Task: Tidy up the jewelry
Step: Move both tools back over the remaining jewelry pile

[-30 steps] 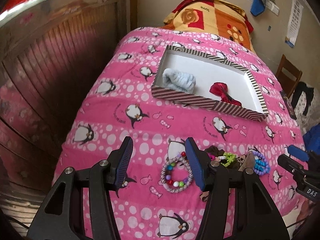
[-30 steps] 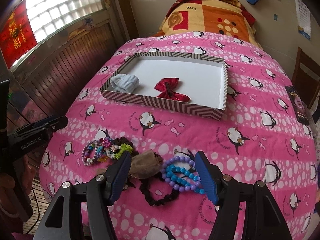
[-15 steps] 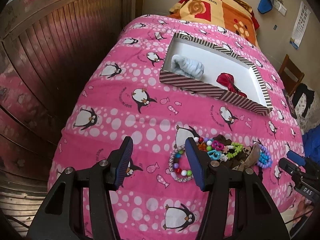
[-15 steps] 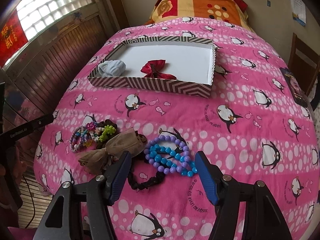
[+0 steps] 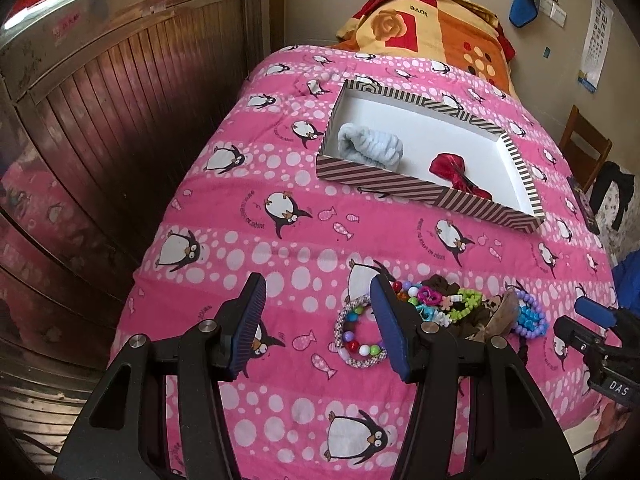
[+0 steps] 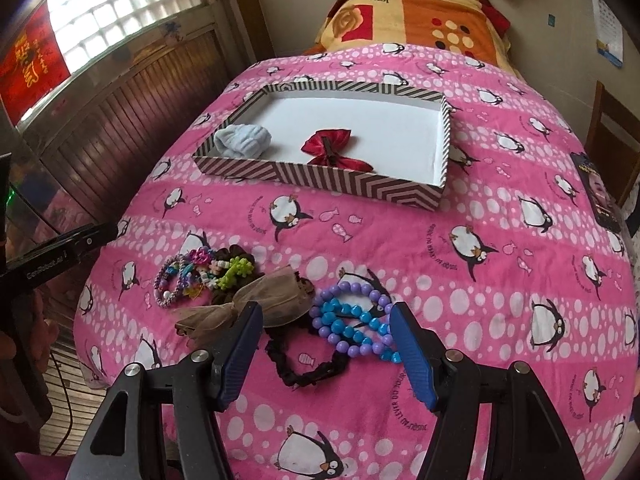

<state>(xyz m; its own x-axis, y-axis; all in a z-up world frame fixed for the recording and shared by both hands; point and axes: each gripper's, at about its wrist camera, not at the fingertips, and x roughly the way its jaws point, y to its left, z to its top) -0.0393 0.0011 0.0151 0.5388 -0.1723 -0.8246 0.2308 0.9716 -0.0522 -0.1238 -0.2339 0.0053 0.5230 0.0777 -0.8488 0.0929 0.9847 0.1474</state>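
A striped box (image 5: 384,182) (image 6: 320,177) on the pink quilt holds a pale blue scrunchie (image 5: 370,146) (image 6: 242,141) and a red bow (image 5: 456,173) (image 6: 334,148). Near the bed's front edge lies a pile of jewelry: a multicolour bead bracelet (image 5: 358,340) (image 6: 170,284), a beige bow (image 6: 256,302), a black scrunchie (image 6: 306,372), and purple and blue bead bracelets (image 6: 354,324) (image 5: 530,316). My left gripper (image 5: 318,320) is open and empty, just left of the multicolour bracelet. My right gripper (image 6: 326,346) is open and empty over the black scrunchie and the blue beads.
A wooden panelled wall (image 5: 100,120) runs along the bed's left side. An orange pillow (image 6: 416,12) lies at the head. A wooden chair (image 5: 584,144) stands to the right. A dark phone-like object (image 6: 598,192) lies on the quilt's right edge.
Both grippers have drawn back and up from the pile, still open. The multicolour bracelet now lies beside my left gripper's right finger instead of between the fingers.
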